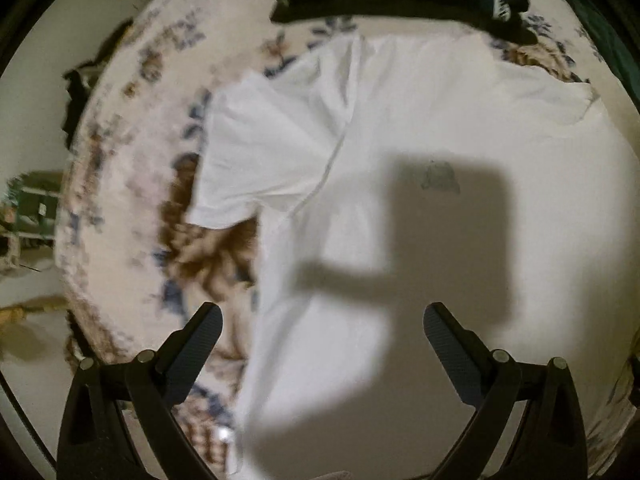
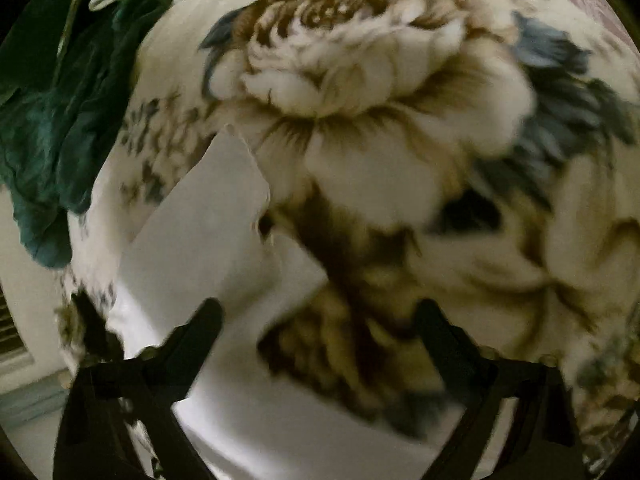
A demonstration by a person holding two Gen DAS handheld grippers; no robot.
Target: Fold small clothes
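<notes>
A floral bedspread carries a white T-shirt spread flat, dark clothes beyond it. The left gripper hangs above, jaws wide and empty. The right wrist view shows a green cloth; the right gripper gapes over the shirt's sleeve, holding nothing.

- A cream bedspread printed with large brown roses and grey-blue leaves covers the bed; in the left wrist view the same cover curves down at its left edge.
- Pale plain floor lies beyond that left edge.
- A green shelf-like piece of furniture stands on the floor, blurred.
- Hard light from above casts a sharp dark shadow.
</notes>
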